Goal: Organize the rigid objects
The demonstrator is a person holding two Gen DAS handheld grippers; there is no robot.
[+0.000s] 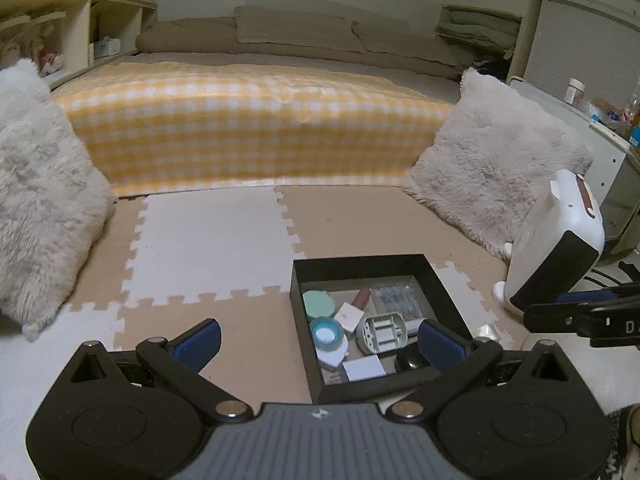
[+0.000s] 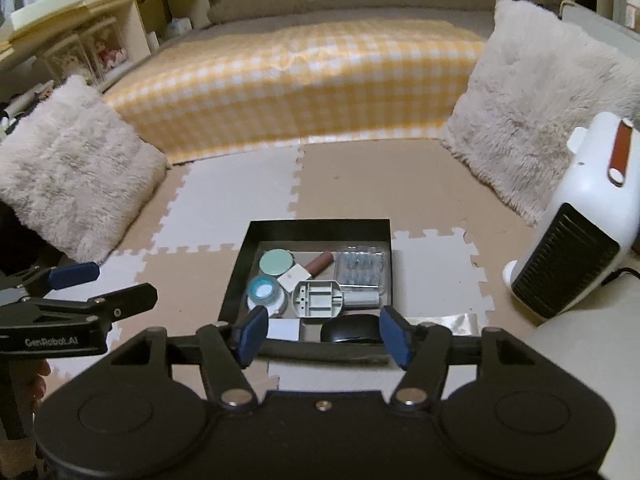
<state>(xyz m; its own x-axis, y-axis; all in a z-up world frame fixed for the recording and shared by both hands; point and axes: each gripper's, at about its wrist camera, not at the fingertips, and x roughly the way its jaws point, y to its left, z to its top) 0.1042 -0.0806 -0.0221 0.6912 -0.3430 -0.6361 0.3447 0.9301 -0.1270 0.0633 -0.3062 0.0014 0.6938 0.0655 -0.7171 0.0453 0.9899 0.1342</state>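
Black box [image 2: 244, 256] on the foam floor mat [image 2: 344, 184]: it is sitting just ahead of both our tongs, open-topped and holding the small rigid objects. Beyond it, the yellow checked bedspread [image 2: 288, 92] is filling the far view, with a furry cushion [image 2: 76, 168] off to each side and a white heater [image 2: 576, 216] standing to the right of our right tongs. We are holding the right gripper [image 2: 324, 334] above the box's near wall, jaws released and spread with nothing between them; a black mouse [image 2: 350, 332] is lying just ahead of its pads. We are keeping the left gripper [image 1: 316, 340] over the mat at the box's left edge, jaws wide apart and empty. Inside the box, ahead of the right tongs, a grey plastic frame [image 2: 318, 300], a clear blister tray [image 2: 360, 270], a mint round lid [image 2: 276, 262], a teal-rimmed jar [image 2: 262, 292] and a brown tube [image 2: 320, 262] are lying close together.
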